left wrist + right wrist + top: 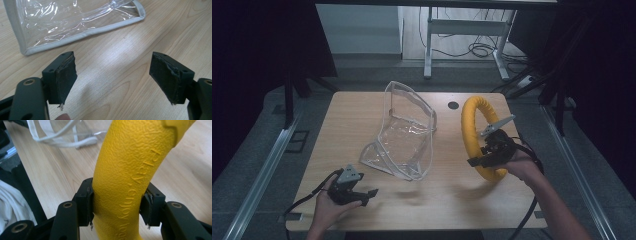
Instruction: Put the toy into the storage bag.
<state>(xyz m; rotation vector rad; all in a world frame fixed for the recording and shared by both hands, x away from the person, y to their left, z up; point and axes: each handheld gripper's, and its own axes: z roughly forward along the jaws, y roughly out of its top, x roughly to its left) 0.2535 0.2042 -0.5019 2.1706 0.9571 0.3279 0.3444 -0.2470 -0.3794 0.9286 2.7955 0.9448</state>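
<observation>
- From the high view, a light wooden table [362, 107] stands on a grey floor, with a small dark round hole [453, 105] near its far edge. Behind it are a white desk frame [462, 30] and a tangle of cables [479, 50] on the floor; dark curtains close off both sides of the room.
- A clear plastic bag [404, 132] with pale trim stands open at the middle of the table, its flap lying toward the near left.
- The right gripper [484, 159] is clamped on the lower part of a yellow ring [469, 127], which stands upright on edge at the table's right, well apart from the bag.
- The left gripper [364, 195] rests in the person's hand at the near left corner, its jaws apart with nothing between them.
- In the left gripper view, the two black pads [66, 75] stand wide over bare wood grain, and the bag's trimmed corner [25, 51] lies just beyond them.
- In the right gripper view, both pads press against the textured yellow ring [125, 162], which carries raised lettering; the bag's white trim [62, 141] lies farther off on the wood.
</observation>
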